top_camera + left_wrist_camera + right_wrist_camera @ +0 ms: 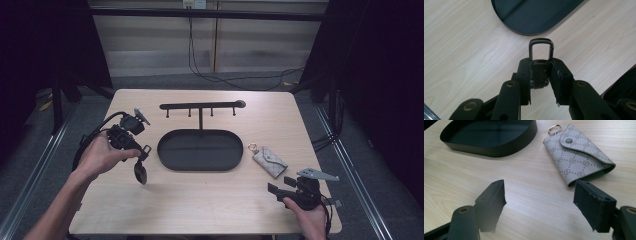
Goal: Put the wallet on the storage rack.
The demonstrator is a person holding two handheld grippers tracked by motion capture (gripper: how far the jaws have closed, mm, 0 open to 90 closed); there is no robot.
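Left gripper point(541, 75): clenched on a black key fob point(141, 167), gripping just below its metal clasp loop point(541, 48); in the high view the fob's rounded body hangs under the jaws, above the table point(200, 200) at about 9 o'clock from the tray point(200, 150).
Right gripper point(539, 202): released, jaws wide apart with nothing between them, low over the table near the front edge at about 5 o'clock from the tray.
Key pouch point(577, 153): patterned, snapped closed, ring point(554, 128) pointing away; it lies flat at about 4 o'clock from the tray, just ahead of the right gripper.
Hook rack point(200, 106): a bar with four pegs rises on a post behind the tray at 12 o'clock; all pegs look bare.
Slip risk: the hold is on a narrow part of the fob, so the hanging body could swing or twist loose in a quick move.
Hooking risk: if the fob is meant for a peg, the loop is small and could miss or knock the bar.
Pouch risk: it lies flat, so jaws closing from above may skid it toward the table's right edge.
Open room: bare wood is wide in front of the tray; the right gripper sits close to the front edge, and the left has free space around it.
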